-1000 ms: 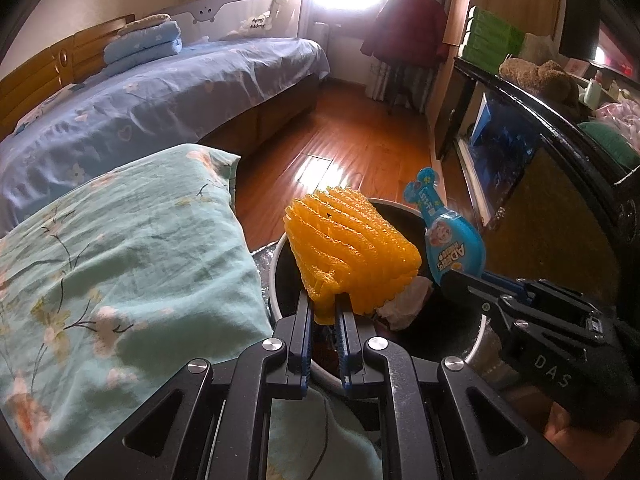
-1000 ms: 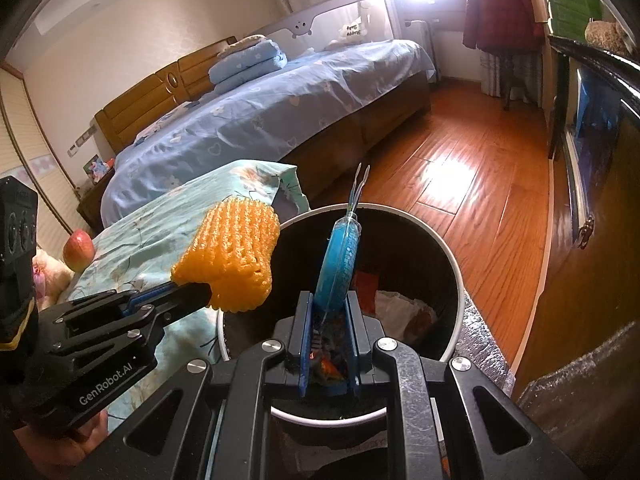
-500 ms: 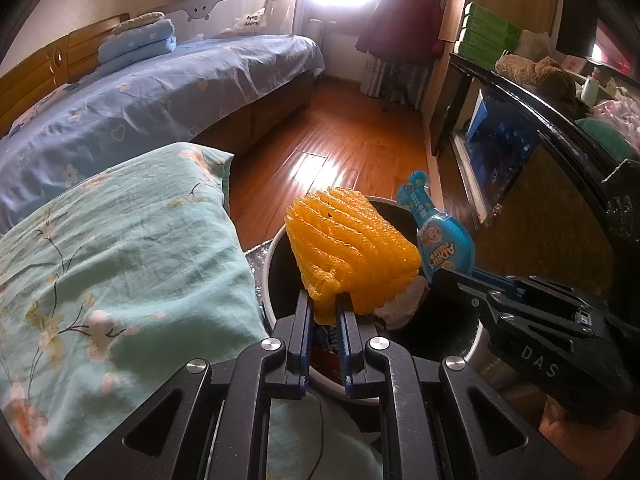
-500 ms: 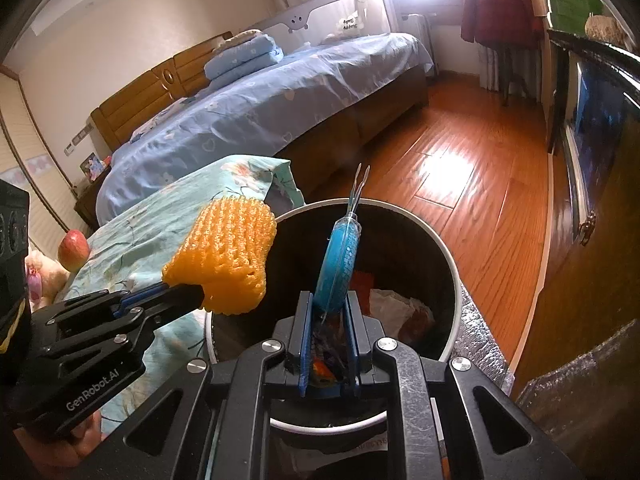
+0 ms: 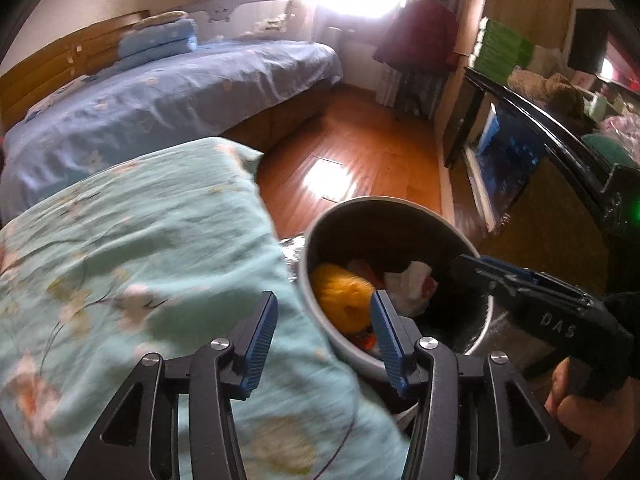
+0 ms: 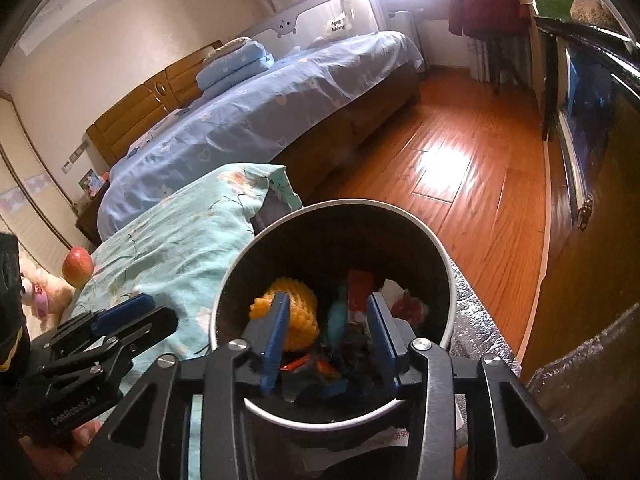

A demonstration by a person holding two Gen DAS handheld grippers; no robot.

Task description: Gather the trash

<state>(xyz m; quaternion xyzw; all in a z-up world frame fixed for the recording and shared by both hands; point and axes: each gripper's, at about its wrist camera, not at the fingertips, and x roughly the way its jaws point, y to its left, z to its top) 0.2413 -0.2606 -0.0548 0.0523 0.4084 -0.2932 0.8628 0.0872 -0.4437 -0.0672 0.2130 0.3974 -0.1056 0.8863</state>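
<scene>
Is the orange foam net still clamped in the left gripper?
No, the orange foam net lies inside the trash bin, with nothing between the opening left gripper's jaws.

You are looking at an orange mesh foam net lying in a bin with a pale grey rim and black inside, beside white crumpled paper and a turquoise wrapper. Teal bedding is showing pale flowers; the far bed is wearing blue with light hearts. Your black fingers are carrying blue ribbed pads.
</scene>
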